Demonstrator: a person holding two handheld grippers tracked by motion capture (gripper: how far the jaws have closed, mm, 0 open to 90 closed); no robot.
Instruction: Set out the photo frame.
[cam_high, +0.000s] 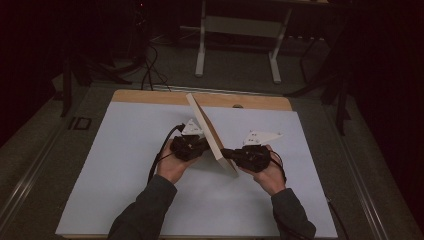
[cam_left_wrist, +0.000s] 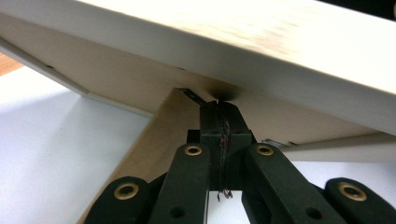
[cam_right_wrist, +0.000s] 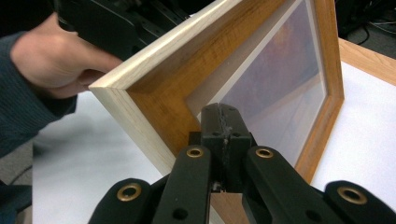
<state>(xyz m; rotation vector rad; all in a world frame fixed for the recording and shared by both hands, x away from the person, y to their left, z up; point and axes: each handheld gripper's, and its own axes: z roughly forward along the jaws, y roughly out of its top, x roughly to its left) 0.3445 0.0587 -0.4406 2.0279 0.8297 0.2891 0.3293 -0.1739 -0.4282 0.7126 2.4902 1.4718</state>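
A light wooden picture frame (cam_high: 209, 134) stands on edge, tilted, on the white mat (cam_high: 125, 155) between both hands. My left gripper (cam_high: 201, 145) is shut behind it. In the left gripper view its jaws (cam_left_wrist: 219, 106) press together with the tips against the frame's back (cam_left_wrist: 140, 74), just where the fold-out stand leg (cam_left_wrist: 156, 130) meets it. My right gripper (cam_high: 228, 153) is shut on the front side. Its closed tips (cam_right_wrist: 219, 111) touch the frame's inner border (cam_right_wrist: 159, 112) beside the glass (cam_right_wrist: 280, 84). Neither gripper has anything between its jaws.
The white mat covers a wooden table whose bare edge (cam_high: 150, 96) shows at the back. Beyond it stand a white desk's legs (cam_high: 201, 50) and cables (cam_high: 150, 70) on a dark floor. The person's other hand (cam_right_wrist: 60, 60) shows behind the frame in the right gripper view.
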